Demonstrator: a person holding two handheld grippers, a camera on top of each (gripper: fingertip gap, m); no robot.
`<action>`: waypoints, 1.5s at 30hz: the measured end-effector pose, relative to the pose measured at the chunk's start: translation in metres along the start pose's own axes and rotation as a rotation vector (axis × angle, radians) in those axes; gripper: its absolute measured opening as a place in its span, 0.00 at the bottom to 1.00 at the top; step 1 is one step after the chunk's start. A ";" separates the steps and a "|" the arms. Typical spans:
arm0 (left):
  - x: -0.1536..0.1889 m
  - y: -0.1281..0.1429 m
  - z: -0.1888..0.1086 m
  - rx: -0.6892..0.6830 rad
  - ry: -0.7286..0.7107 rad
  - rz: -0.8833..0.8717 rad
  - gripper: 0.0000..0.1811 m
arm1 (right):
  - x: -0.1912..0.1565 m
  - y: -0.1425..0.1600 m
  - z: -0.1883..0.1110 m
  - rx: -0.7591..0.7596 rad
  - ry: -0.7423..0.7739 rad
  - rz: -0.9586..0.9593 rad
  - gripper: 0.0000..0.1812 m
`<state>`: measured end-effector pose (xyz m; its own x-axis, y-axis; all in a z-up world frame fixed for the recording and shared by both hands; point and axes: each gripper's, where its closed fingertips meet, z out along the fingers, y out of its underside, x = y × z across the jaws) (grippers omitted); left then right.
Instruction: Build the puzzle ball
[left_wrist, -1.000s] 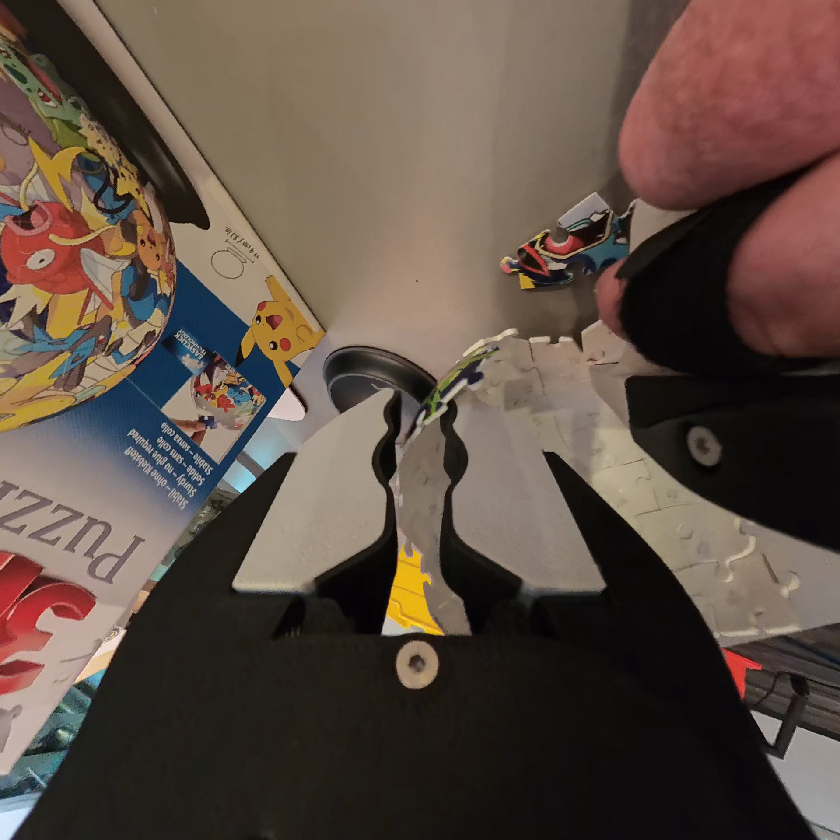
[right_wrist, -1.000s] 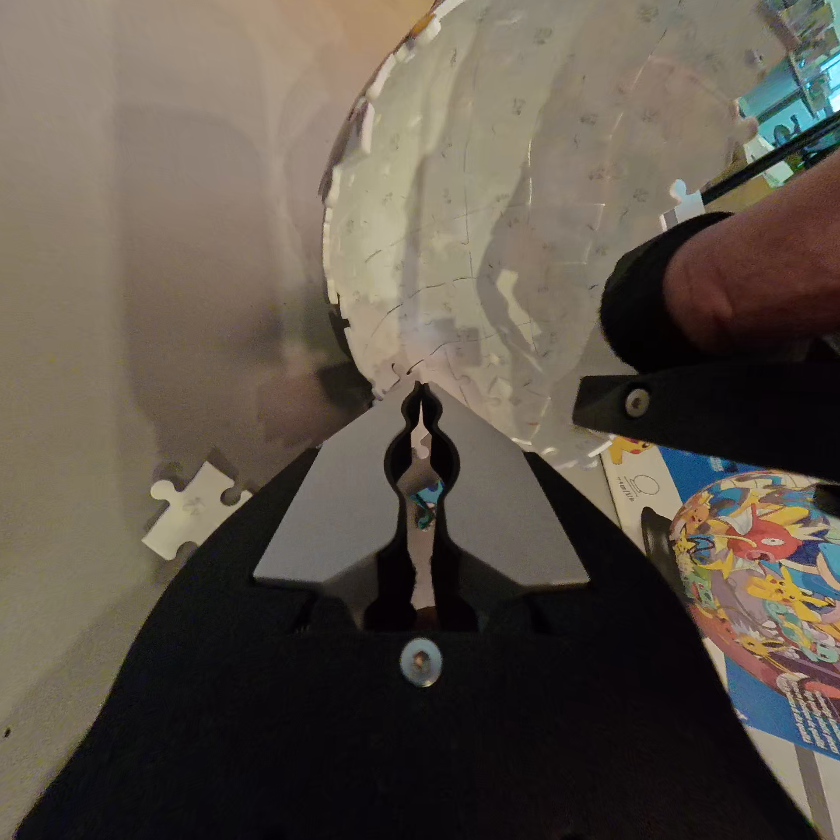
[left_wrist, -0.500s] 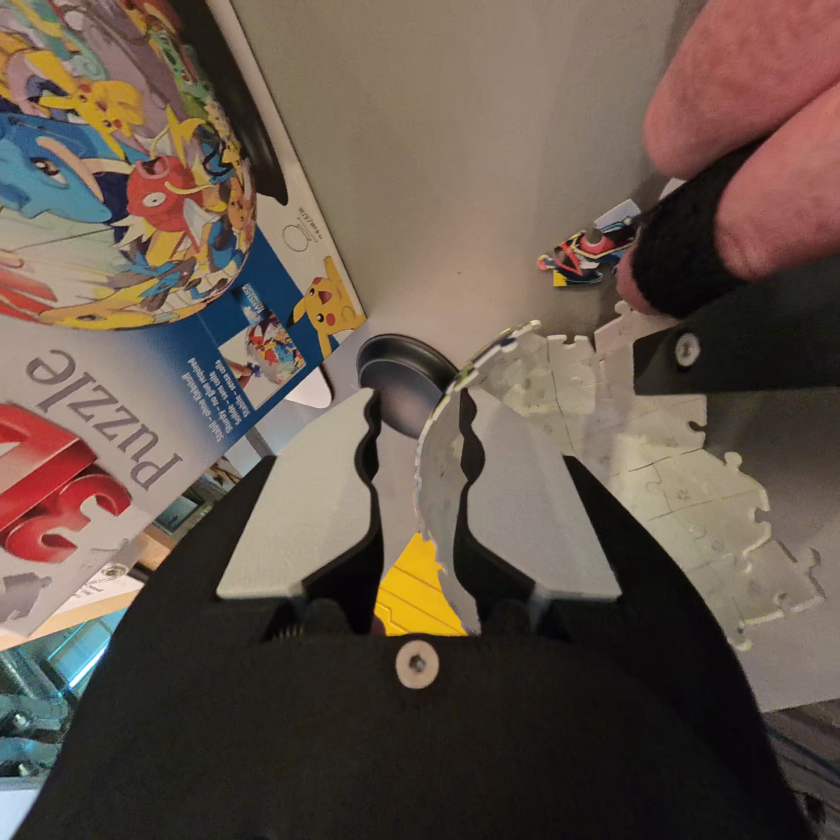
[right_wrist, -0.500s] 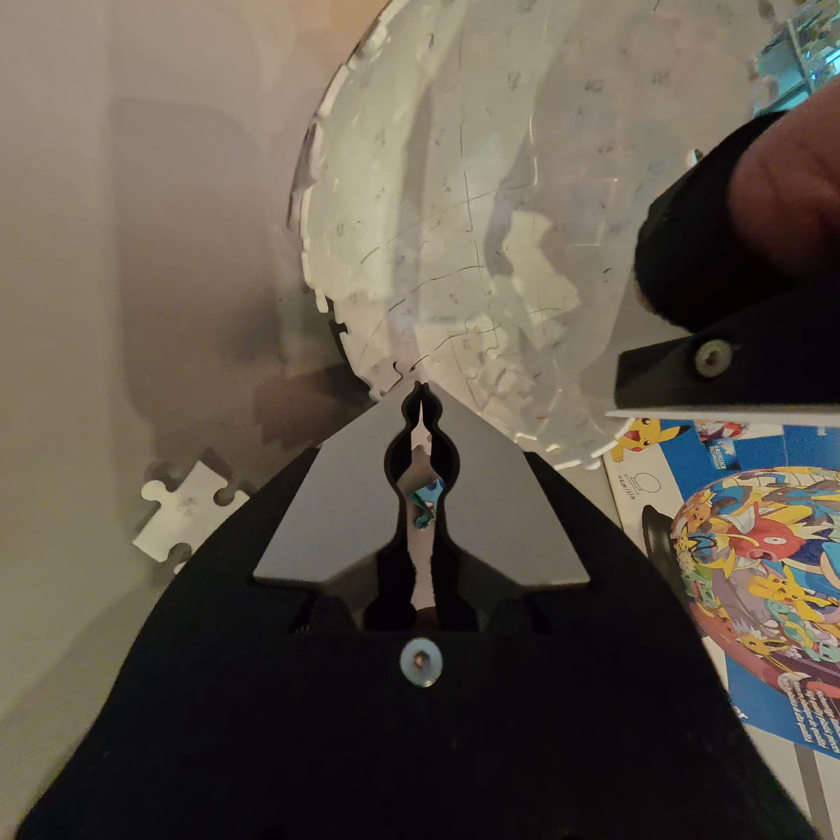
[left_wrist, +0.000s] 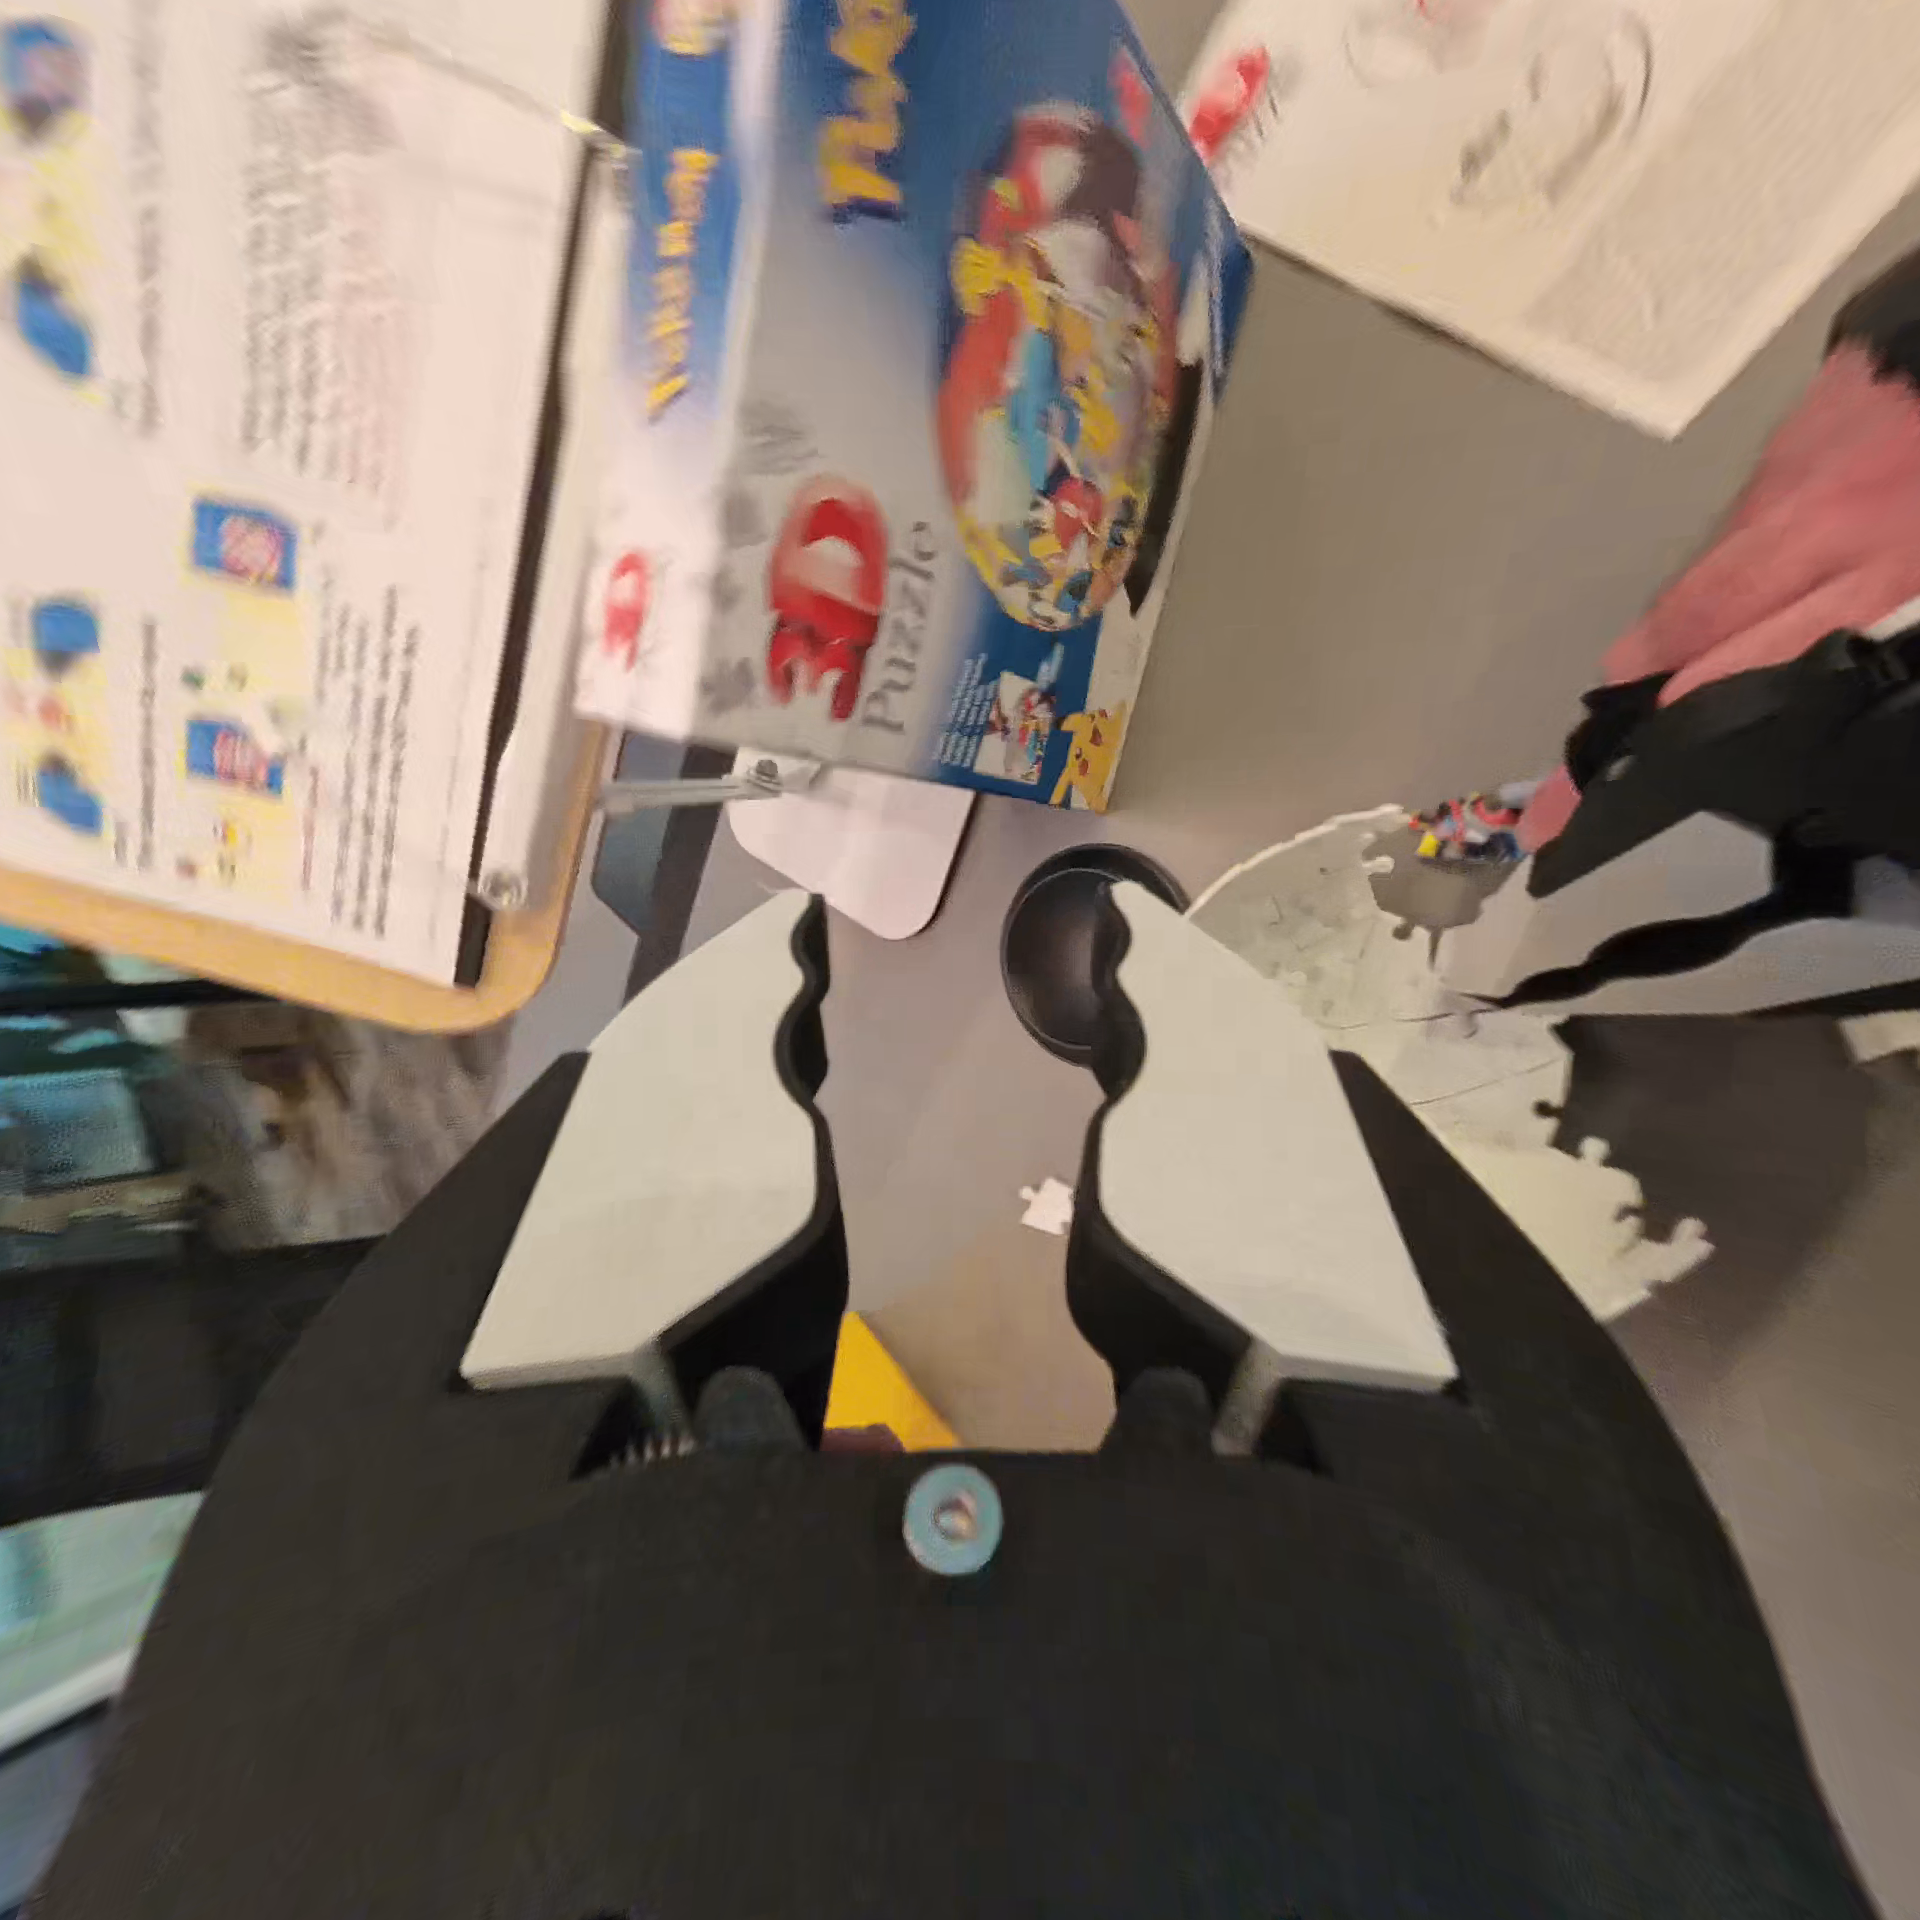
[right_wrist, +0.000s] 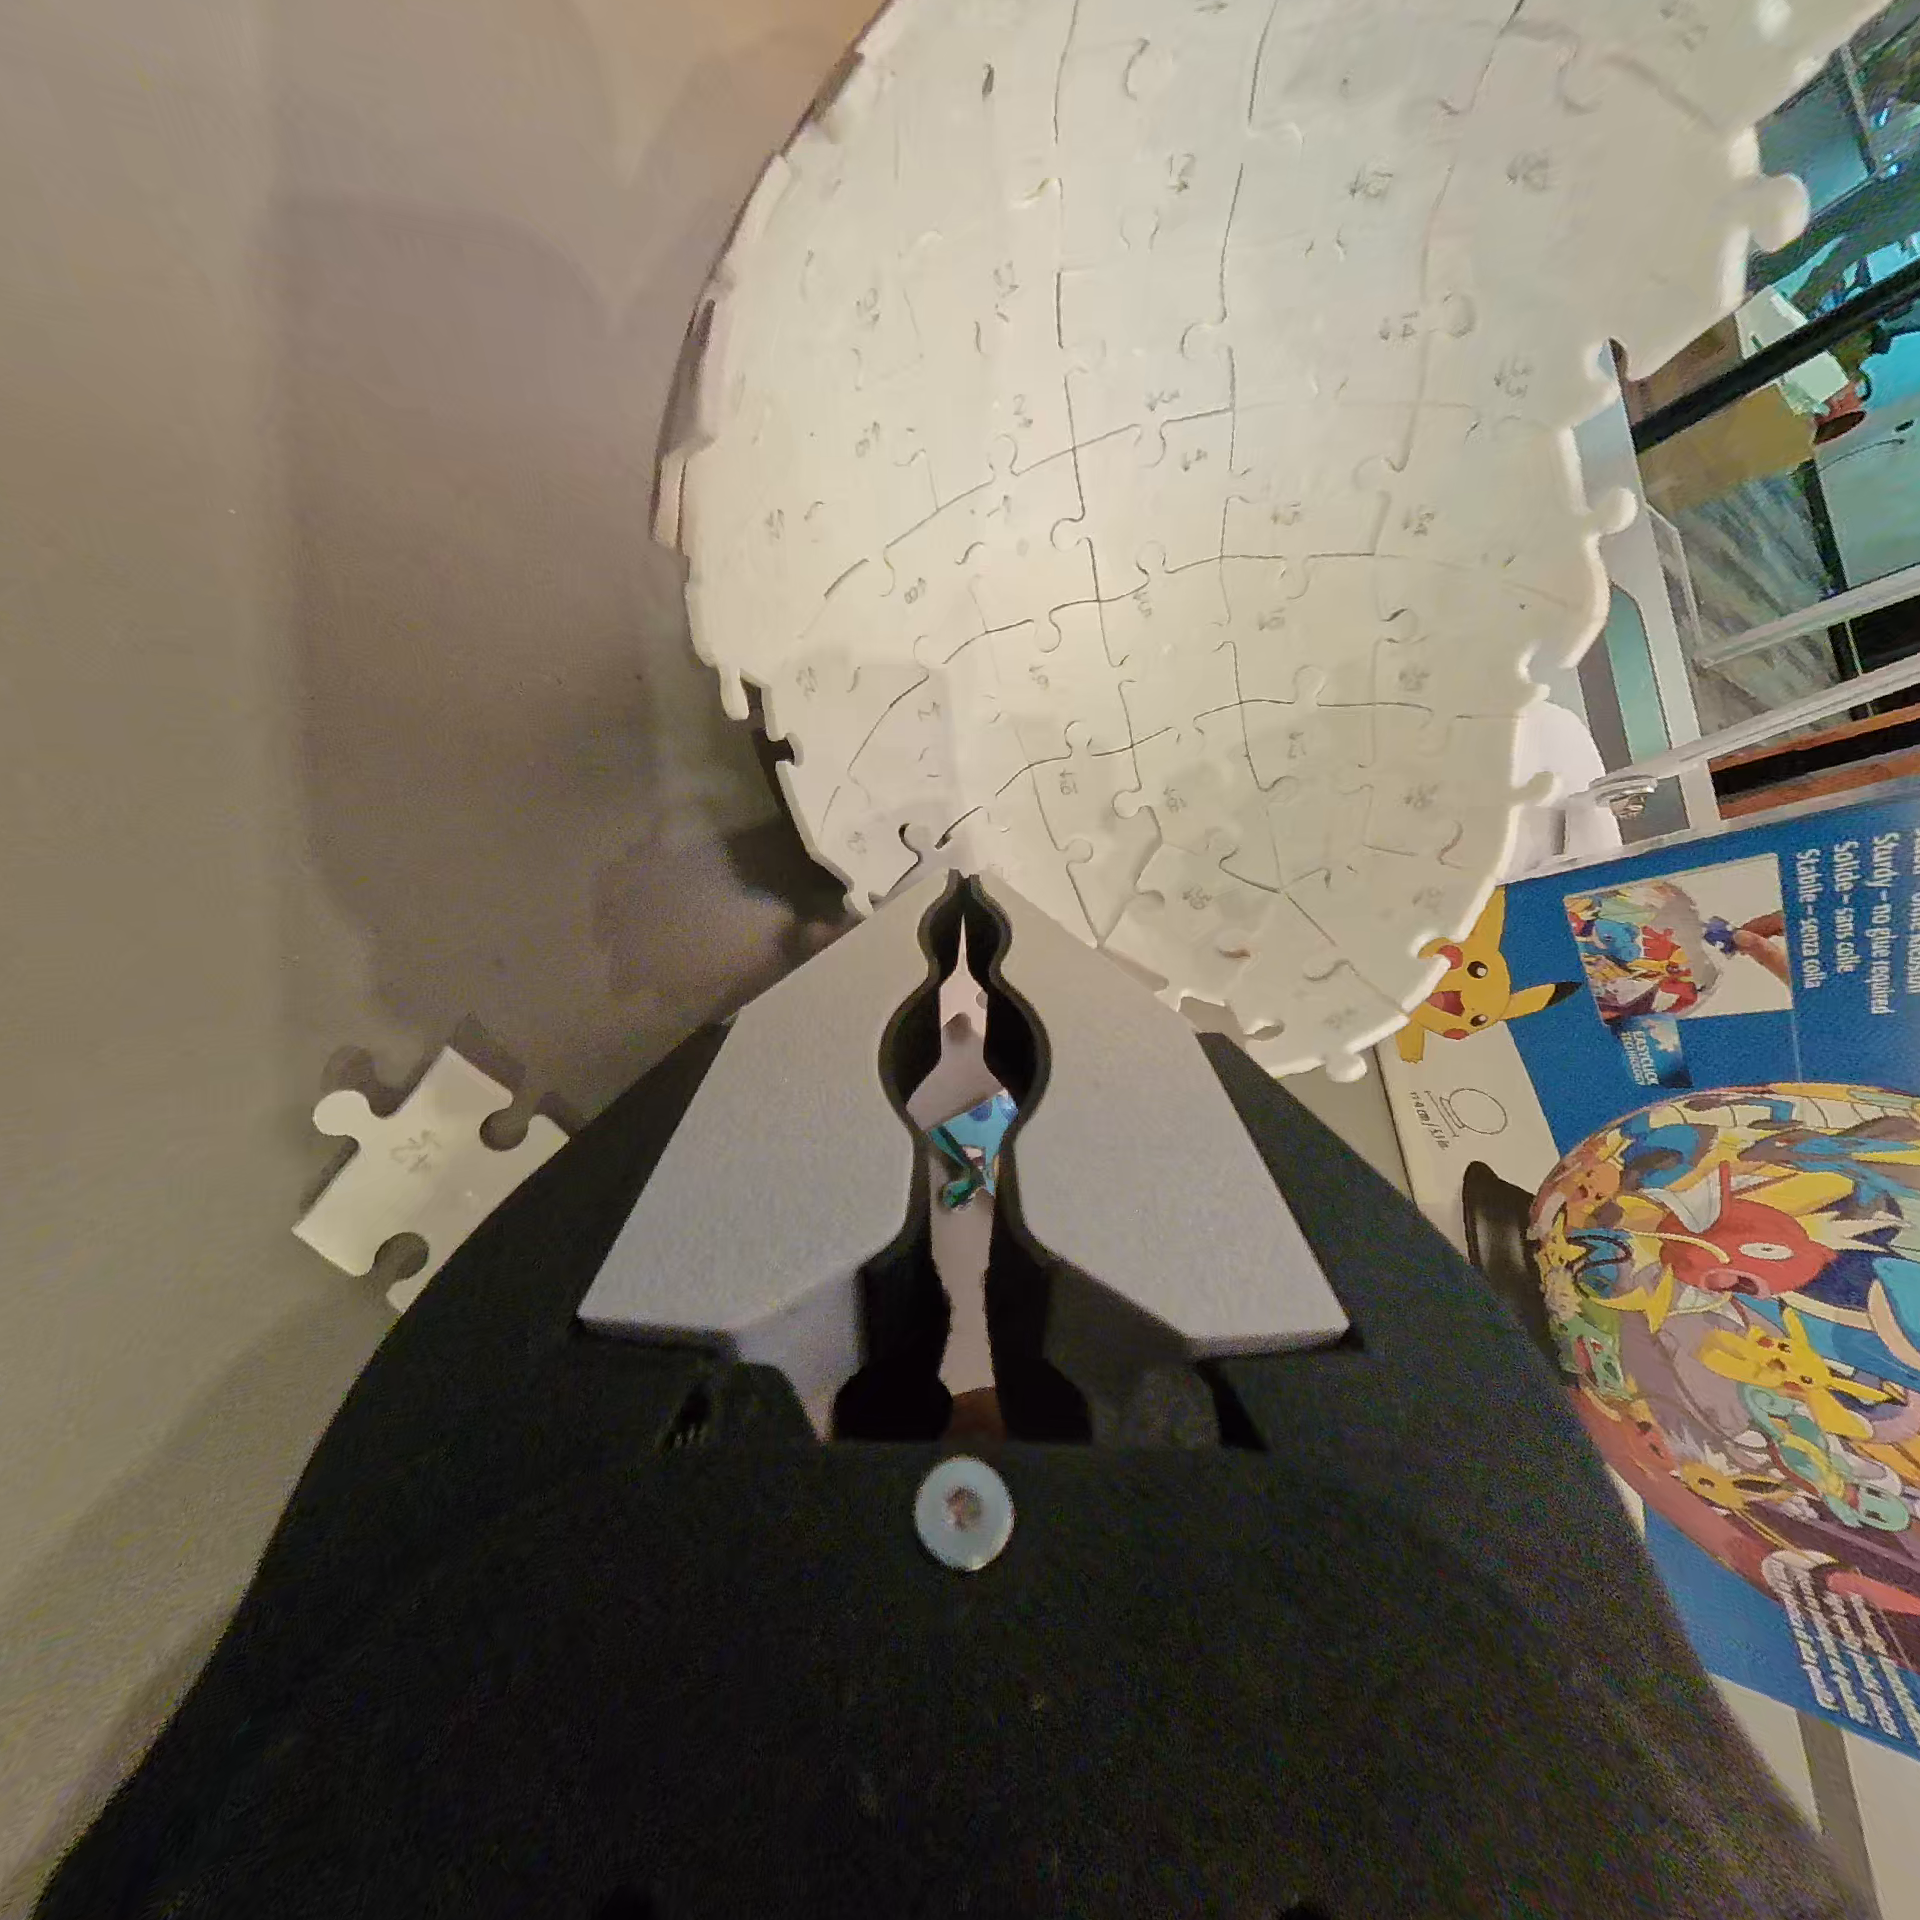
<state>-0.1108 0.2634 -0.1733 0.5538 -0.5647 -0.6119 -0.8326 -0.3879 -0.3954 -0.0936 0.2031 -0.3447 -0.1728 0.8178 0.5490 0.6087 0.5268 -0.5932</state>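
We see our left gripper (left_wrist: 961, 940) wide open above the grey table (left_wrist: 1351, 582), the half-built puzzle ball (left_wrist: 1455, 1081) at its right.

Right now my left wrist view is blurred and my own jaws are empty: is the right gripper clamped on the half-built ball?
Observer: Yes. The right gripper is shut on the lower rim of the puzzle shell; a blue printed edge shows between its fingers.
Operator: Which side of the shell faces it?
Observer: The white inside, with the pieces joined and the rim jagged.
Operator: Any loose piece near it?
Observer: One loose piece lies white side up on the table, left of that gripper and apart from the shell.
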 end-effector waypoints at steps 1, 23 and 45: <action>-0.004 0.004 -0.011 0.056 0.008 -0.087 0.28 | 0.000 0.000 0.000 -0.001 -0.002 0.002 0.00; 0.077 0.073 0.010 0.441 0.428 -0.612 0.43 | 0.000 -0.001 0.001 -0.031 -0.062 0.010 0.00; 0.081 0.062 0.008 0.540 0.352 -0.503 0.41 | 0.002 -0.005 0.008 -0.100 -0.019 0.006 0.00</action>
<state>-0.1172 0.1997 -0.2530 0.7601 -0.6471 -0.0584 -0.3261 -0.3023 -0.8957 -0.1029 0.2039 -0.3450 -0.1831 0.8257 0.5335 0.6839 0.4968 -0.5343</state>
